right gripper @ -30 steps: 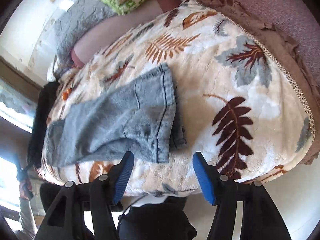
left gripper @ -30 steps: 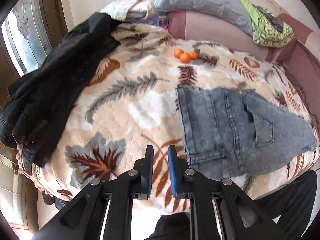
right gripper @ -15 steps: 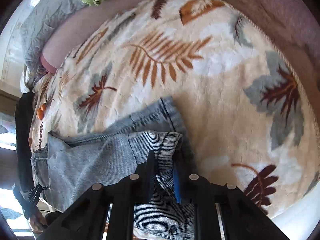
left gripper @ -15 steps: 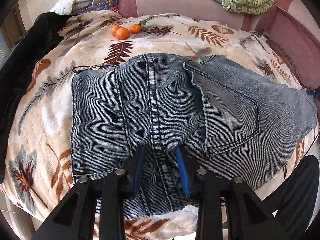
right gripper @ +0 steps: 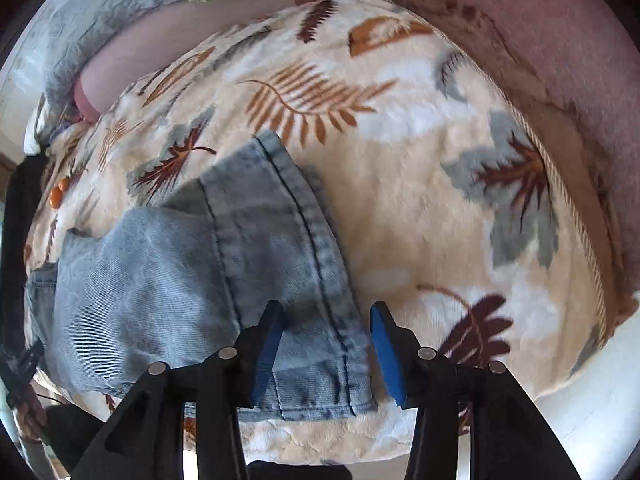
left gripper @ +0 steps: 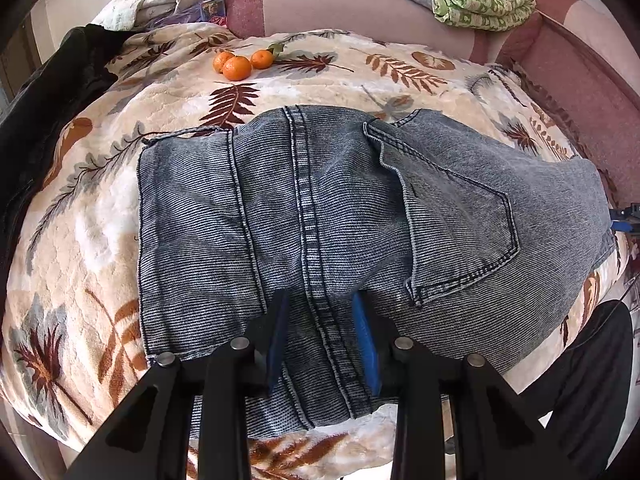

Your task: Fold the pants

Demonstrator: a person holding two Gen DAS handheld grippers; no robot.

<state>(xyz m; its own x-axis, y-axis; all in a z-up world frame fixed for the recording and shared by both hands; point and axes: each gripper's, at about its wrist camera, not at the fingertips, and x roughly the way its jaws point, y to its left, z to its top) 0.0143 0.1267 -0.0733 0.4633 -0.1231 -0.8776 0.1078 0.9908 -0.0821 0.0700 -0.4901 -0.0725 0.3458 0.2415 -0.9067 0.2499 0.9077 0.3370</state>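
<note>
left wrist view: folded grey-blue denim pants [left gripper: 340, 216] run left-right across frame centre; left gripper [left gripper: 322, 332] fingers part-open astride the seam; right gripper [right gripper: 326, 344] wide over the hem, seemingly unclamped.

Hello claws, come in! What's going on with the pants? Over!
Left claw open over the pants. Right claw open at their hem. Pants flat on the blanket. Oranges far off, nothing blocking.

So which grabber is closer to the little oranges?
Left. The left gripper sits over the jeans, with the oranges just beyond them. The right gripper is at the jeans' far end.
</note>
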